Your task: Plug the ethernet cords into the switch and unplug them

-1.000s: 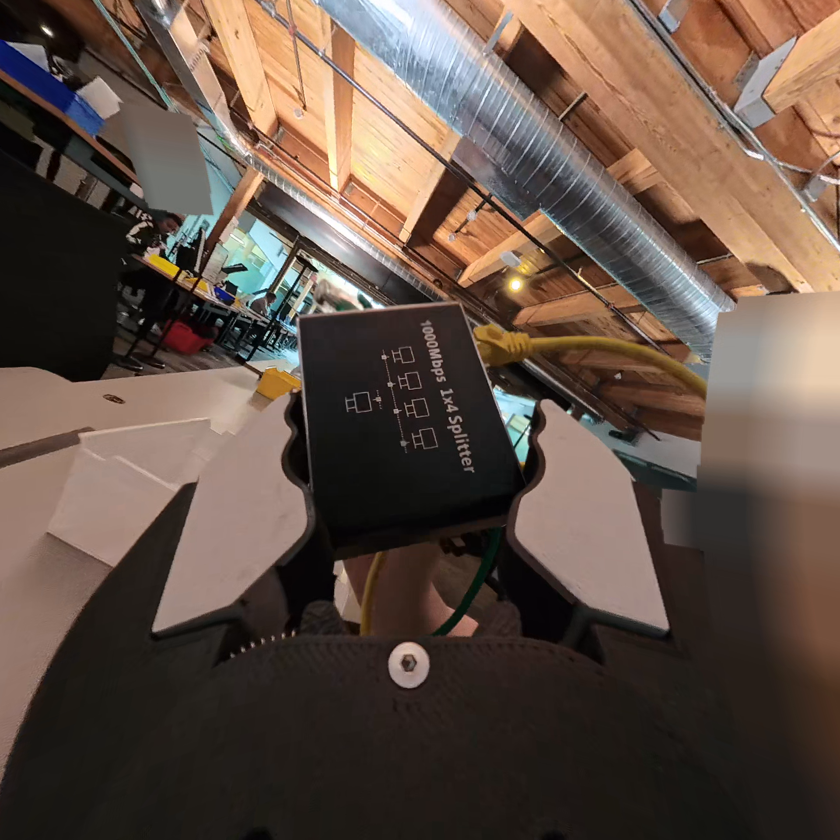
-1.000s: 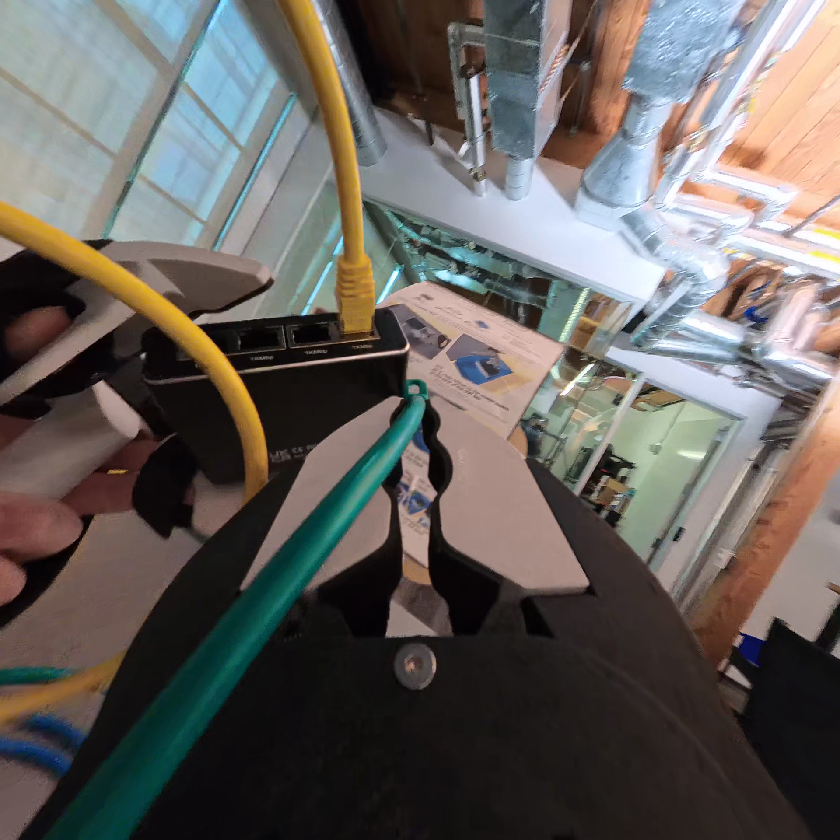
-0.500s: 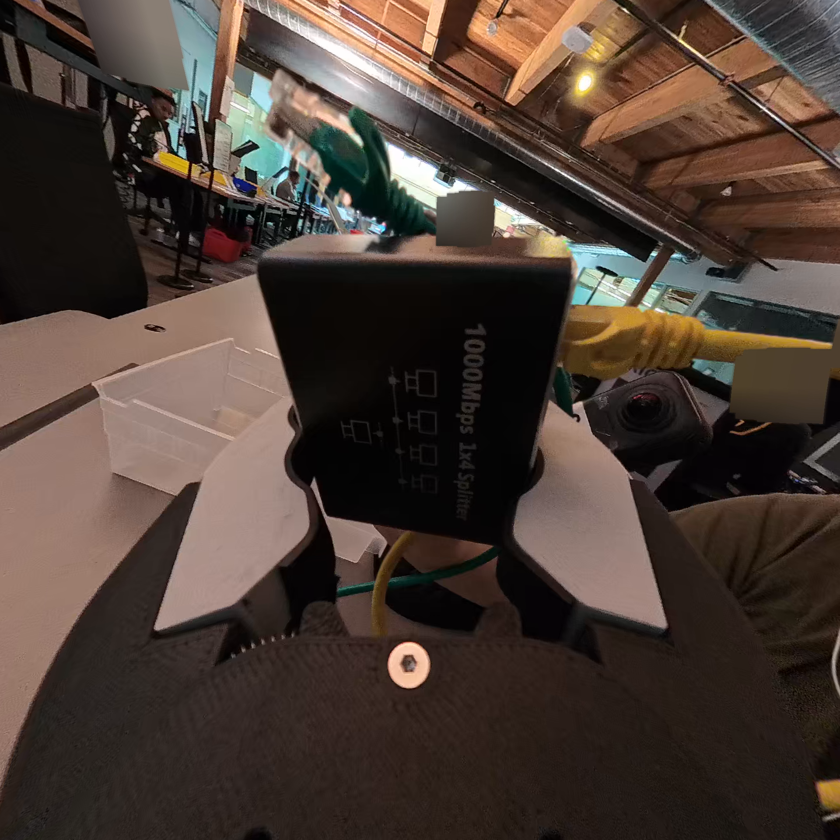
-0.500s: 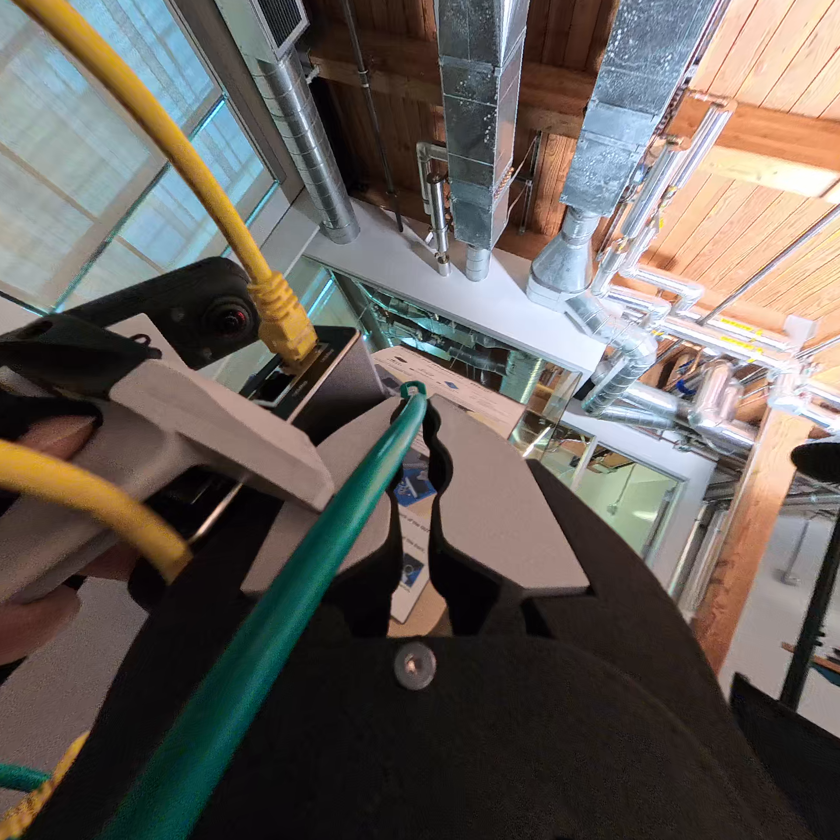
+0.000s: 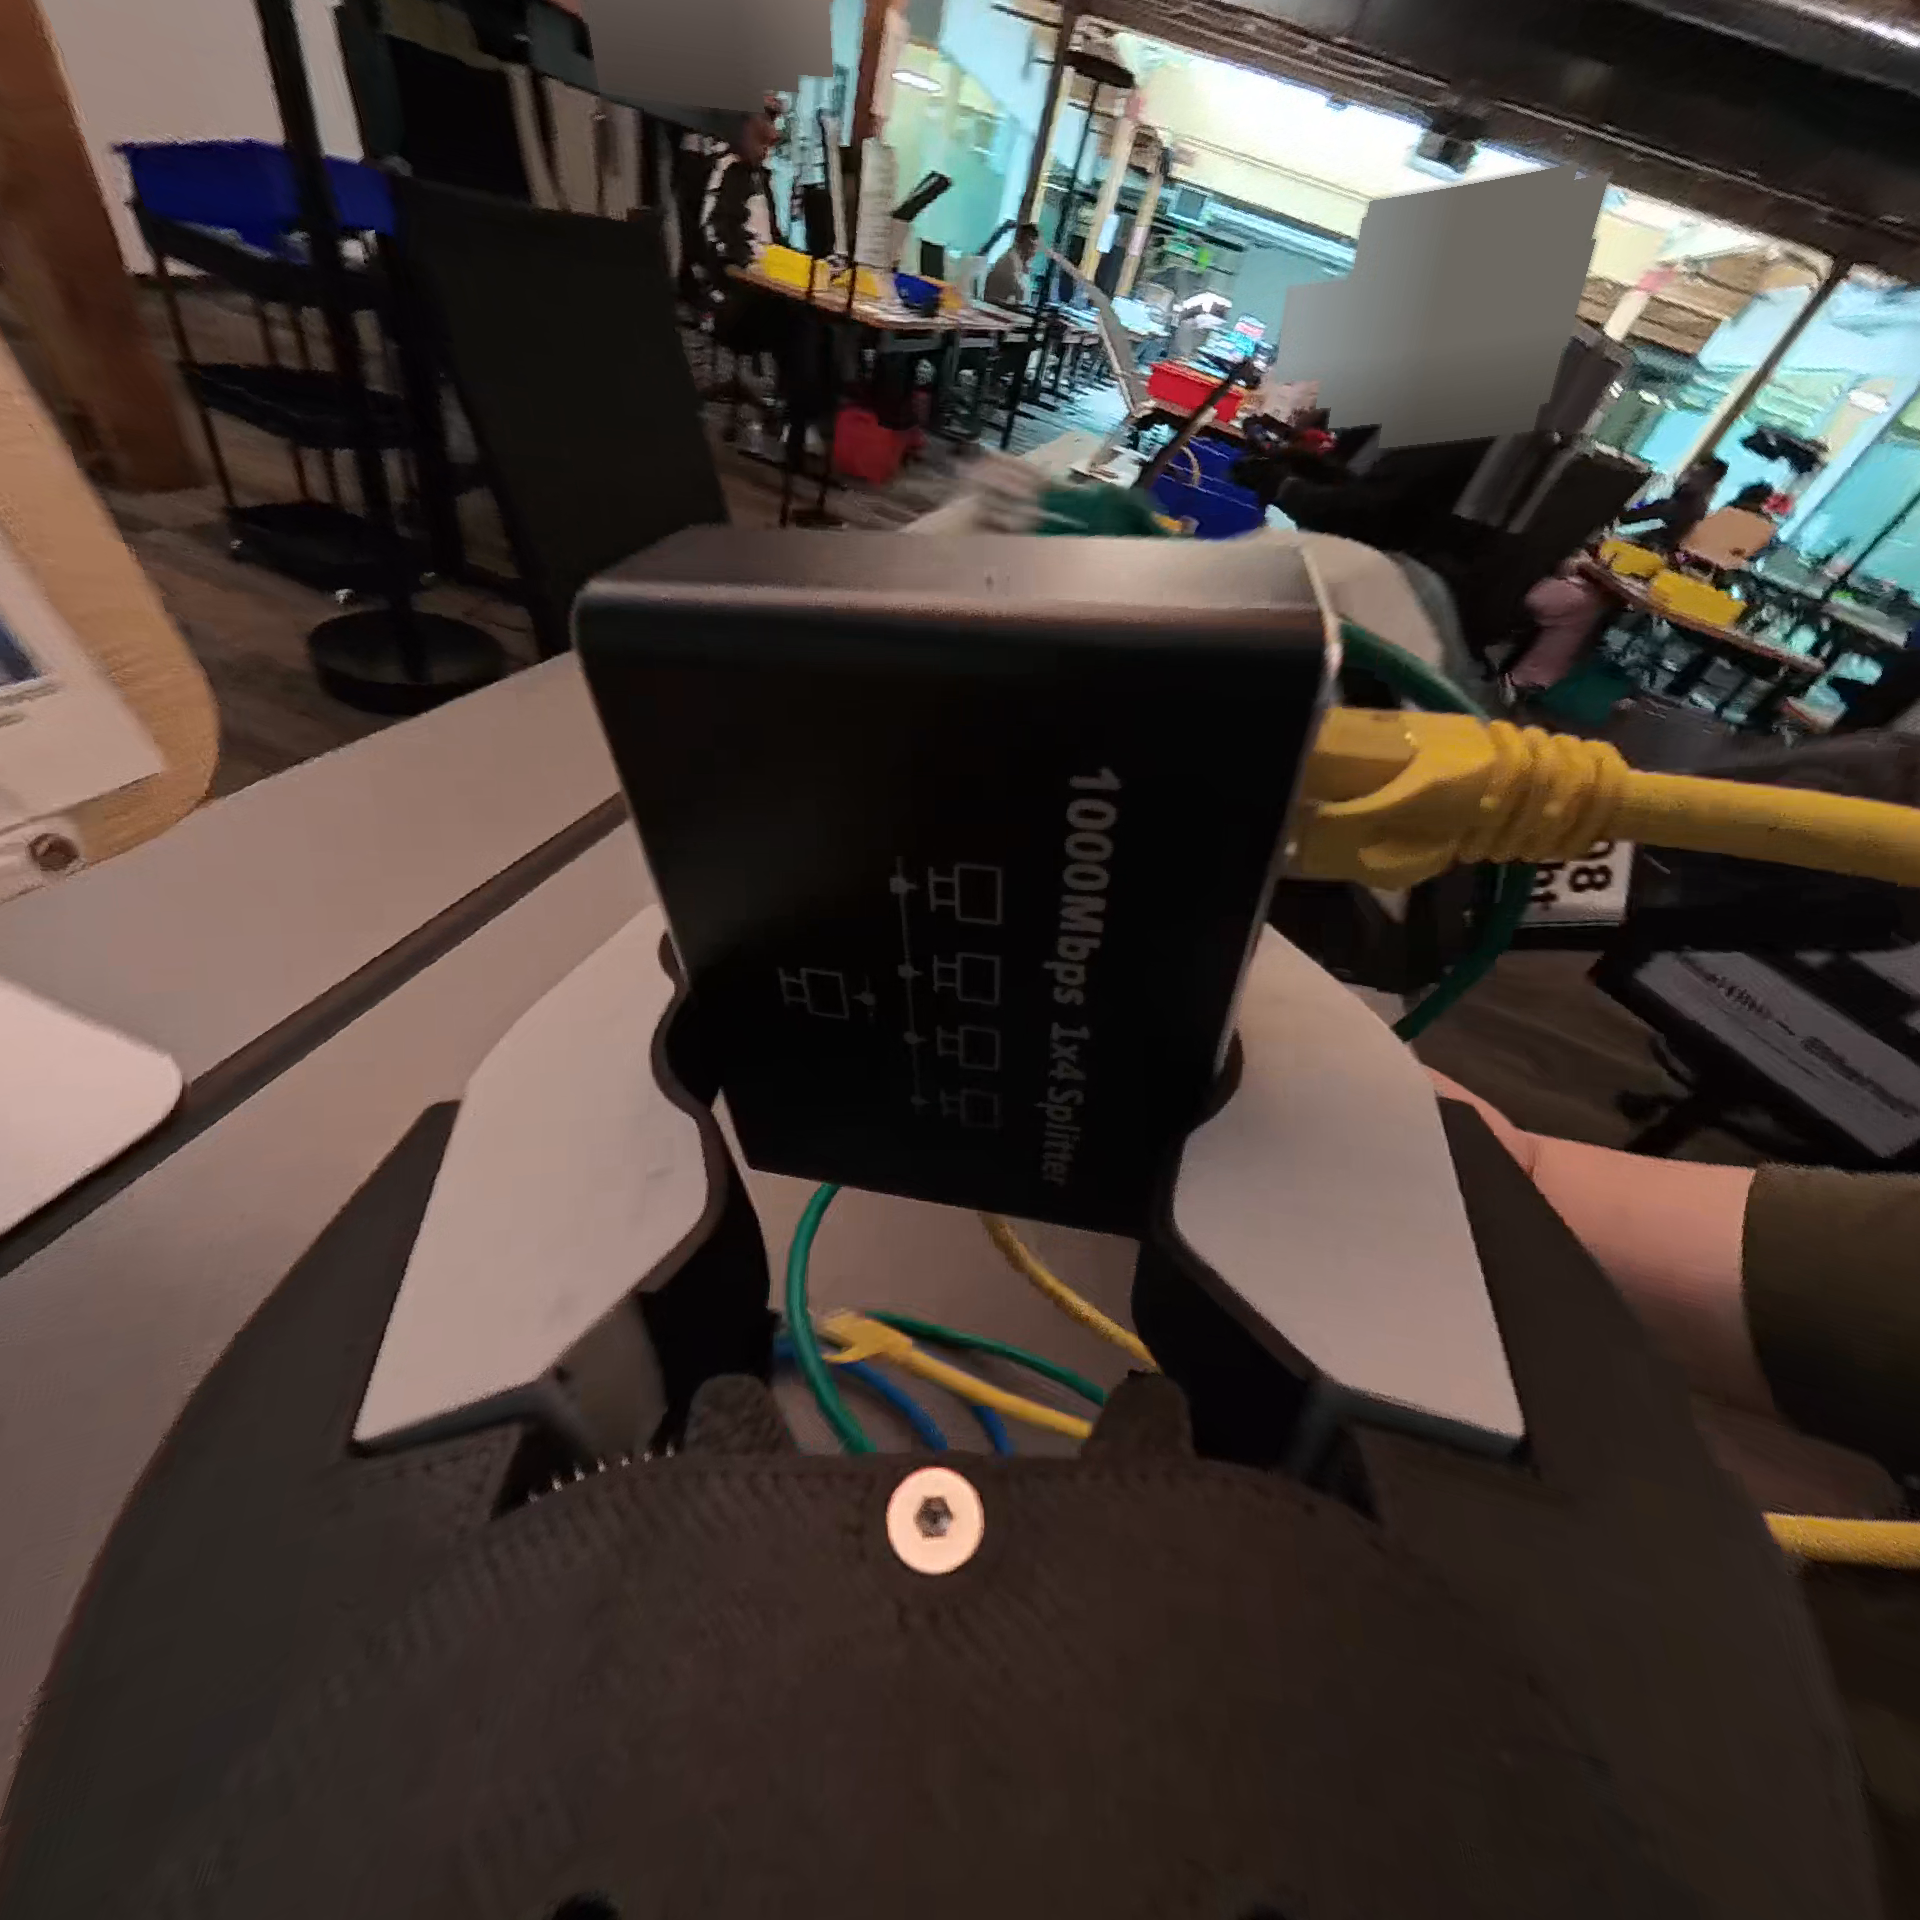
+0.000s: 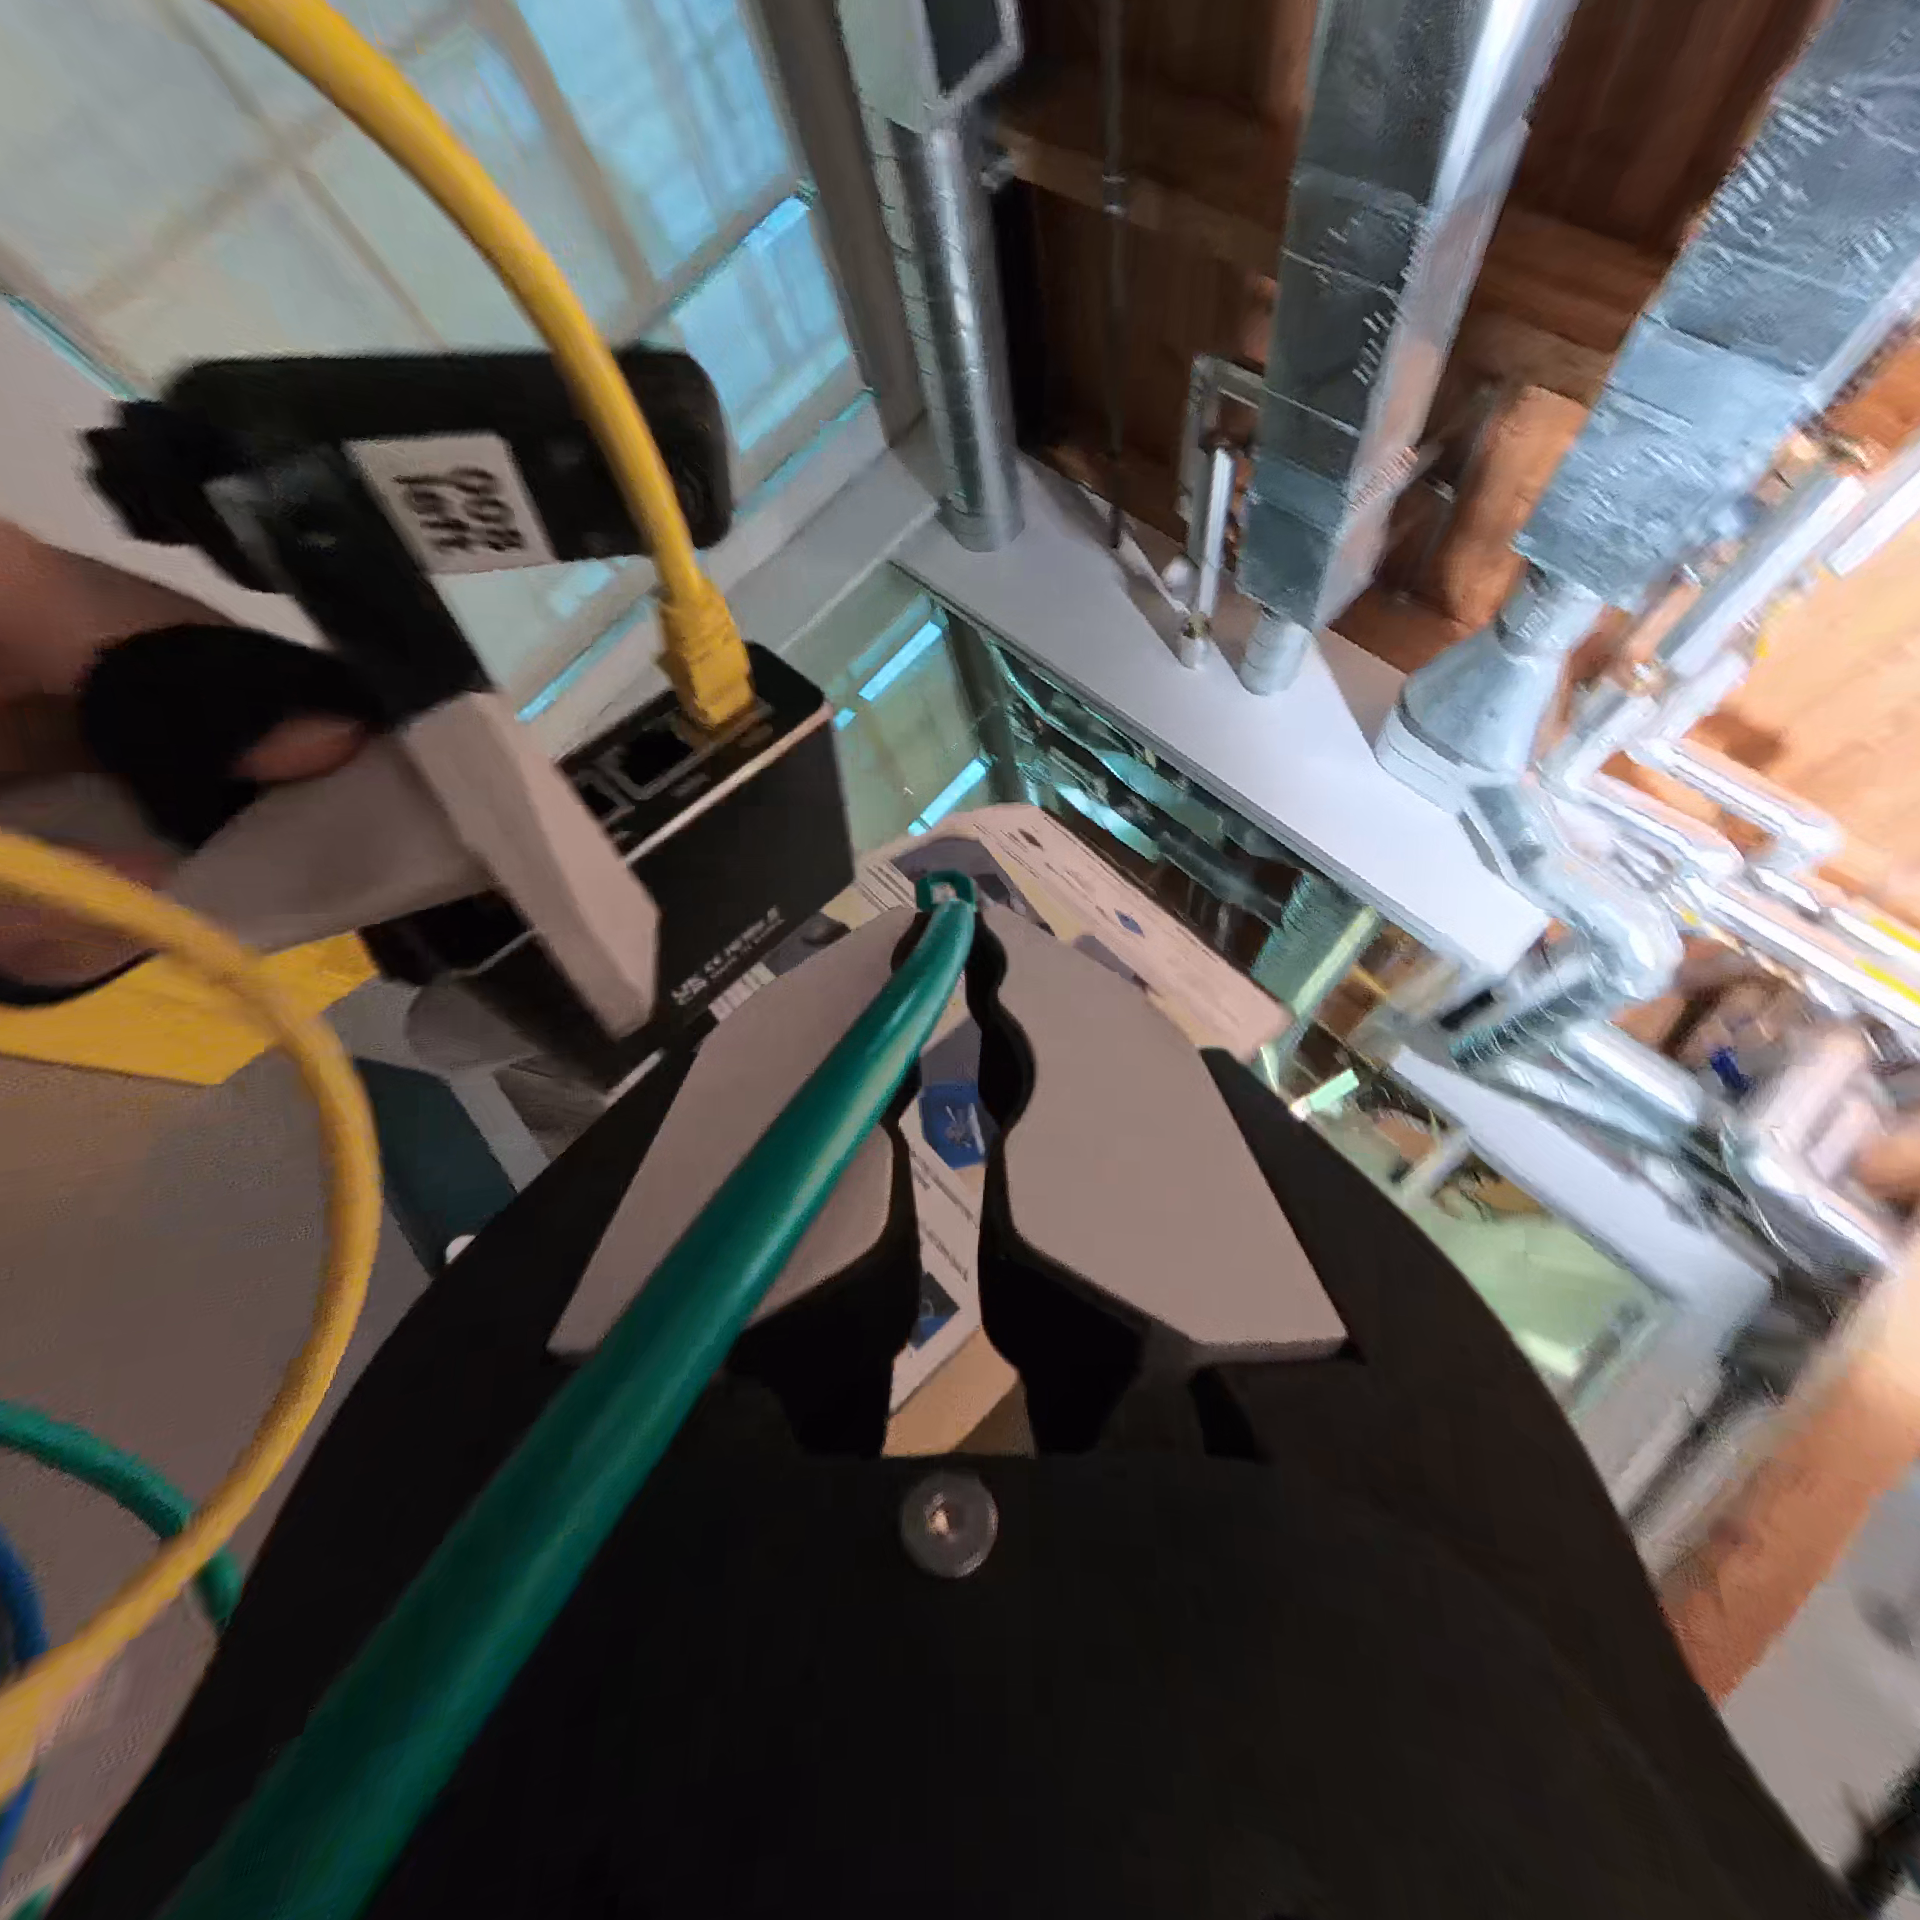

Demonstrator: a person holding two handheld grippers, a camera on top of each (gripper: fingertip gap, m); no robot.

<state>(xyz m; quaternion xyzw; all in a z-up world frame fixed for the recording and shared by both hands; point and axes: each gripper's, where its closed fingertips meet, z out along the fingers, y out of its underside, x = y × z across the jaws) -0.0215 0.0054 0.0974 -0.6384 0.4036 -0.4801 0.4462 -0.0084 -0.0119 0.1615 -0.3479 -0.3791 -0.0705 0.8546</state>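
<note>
My left gripper is shut on the black switch and holds it in the air above the table. A yellow ethernet cord is plugged into the switch's right side. My right gripper is shut on a green ethernet cord; its plug end shows blurred just beyond the switch's far edge. In the right wrist view the switch sits to the left with the yellow cord's plug in an end port and open ports beside it.
Loose green, blue and yellow cords lie on the grey table below the switch. A person's hand is at the right. Desks, bins and people stand far behind. A paper sheet lies beyond my right gripper. The tips of one gripper are about 7 centimeters away from the tips of the other.
My left gripper has tilted down from the ceiling toward the room with the switch. The green plug has moved from the upper left to just behind the switch's far edge.
</note>
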